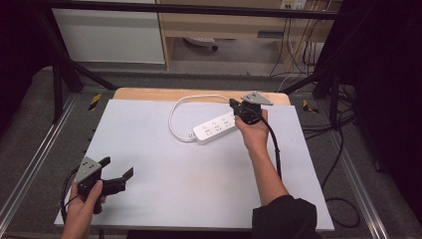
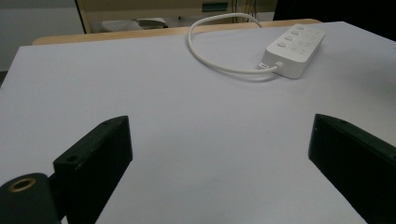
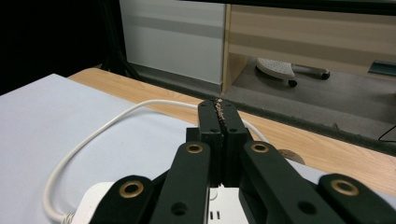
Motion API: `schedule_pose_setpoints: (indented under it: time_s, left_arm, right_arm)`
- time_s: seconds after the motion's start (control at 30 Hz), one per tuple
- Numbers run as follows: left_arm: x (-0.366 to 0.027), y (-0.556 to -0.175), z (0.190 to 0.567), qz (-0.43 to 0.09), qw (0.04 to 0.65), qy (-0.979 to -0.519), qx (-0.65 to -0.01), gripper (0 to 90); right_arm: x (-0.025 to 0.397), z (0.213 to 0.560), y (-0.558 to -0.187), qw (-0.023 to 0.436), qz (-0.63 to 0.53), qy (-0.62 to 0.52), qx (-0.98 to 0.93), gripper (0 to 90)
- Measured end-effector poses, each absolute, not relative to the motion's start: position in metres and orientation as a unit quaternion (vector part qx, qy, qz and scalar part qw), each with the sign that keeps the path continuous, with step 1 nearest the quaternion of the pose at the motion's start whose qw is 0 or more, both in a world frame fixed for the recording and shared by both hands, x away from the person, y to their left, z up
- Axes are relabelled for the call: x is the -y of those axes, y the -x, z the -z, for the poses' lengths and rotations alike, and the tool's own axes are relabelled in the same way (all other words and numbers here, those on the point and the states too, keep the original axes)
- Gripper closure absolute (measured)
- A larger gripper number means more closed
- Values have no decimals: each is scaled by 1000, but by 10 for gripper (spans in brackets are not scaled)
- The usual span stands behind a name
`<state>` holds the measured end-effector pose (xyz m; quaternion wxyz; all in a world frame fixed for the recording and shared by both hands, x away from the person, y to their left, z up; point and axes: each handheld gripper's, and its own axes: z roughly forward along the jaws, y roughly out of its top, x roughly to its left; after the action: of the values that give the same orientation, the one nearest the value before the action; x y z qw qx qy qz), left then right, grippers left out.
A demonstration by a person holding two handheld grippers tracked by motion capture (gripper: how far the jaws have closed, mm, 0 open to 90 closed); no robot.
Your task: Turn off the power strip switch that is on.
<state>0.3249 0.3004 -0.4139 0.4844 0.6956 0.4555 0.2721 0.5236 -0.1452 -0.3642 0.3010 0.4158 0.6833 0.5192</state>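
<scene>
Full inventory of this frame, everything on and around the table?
power strip: 1, white, far-centre of the sheet, under the right gripper
cord: 1, white, loops from the strip's left end toward the far edge
sheet: 1, pale grey, covers the table
table: 1, wood, bare strip at the far edge
chair base: 1, white, on the floor beyond
left gripper: 1, black, near-left, fingers apart, empty
right gripper: 1, black, over the strip, fingers pressed together
</scene>
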Motion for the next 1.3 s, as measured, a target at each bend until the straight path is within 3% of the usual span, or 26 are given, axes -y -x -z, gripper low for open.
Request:
schedule_pose_setpoints:
  time_s: [1.3]
  left_arm:
    - [-300, -326, 414, -273, 483, -697, -454, 62]
  right_arm:
    - [130, 405, -549, 268, -487, -450, -699, 900]
